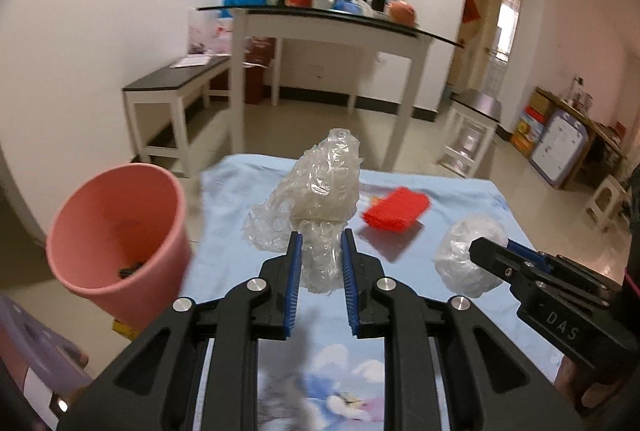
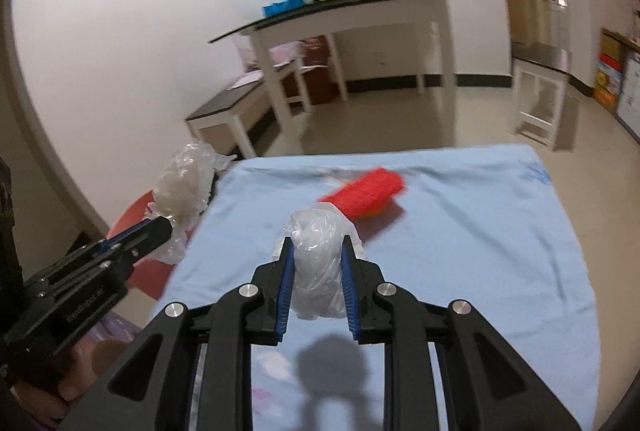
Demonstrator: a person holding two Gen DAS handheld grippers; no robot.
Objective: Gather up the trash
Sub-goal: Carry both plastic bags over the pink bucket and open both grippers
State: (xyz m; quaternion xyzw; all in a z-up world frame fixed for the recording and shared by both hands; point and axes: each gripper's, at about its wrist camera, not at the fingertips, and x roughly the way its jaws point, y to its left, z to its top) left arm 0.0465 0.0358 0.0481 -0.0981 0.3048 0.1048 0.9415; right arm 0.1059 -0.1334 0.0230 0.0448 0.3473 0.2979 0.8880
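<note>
My left gripper point(image 1: 320, 237) is shut on a crumpled piece of clear bubble wrap point(image 1: 316, 187) and holds it above the blue cloth. It also shows in the right wrist view point(image 2: 182, 187), over the pink bin. My right gripper point(image 2: 316, 241) is shut on a balled clear plastic bag point(image 2: 318, 259), also seen in the left wrist view point(image 1: 466, 255). A pink bin point(image 1: 116, 235) stands at the table's left edge with a small dark item inside. A red mesh piece point(image 1: 396, 209) lies on the cloth; it also shows in the right wrist view point(image 2: 366, 193).
The table wears a light blue cloth point(image 2: 480, 231) with a cartoon print near me. Beyond it stand a white desk point(image 1: 332, 31) with clutter, a low bench point(image 1: 176, 87) and a stool point(image 1: 472, 135). A purple stool point(image 1: 32, 343) sits lower left.
</note>
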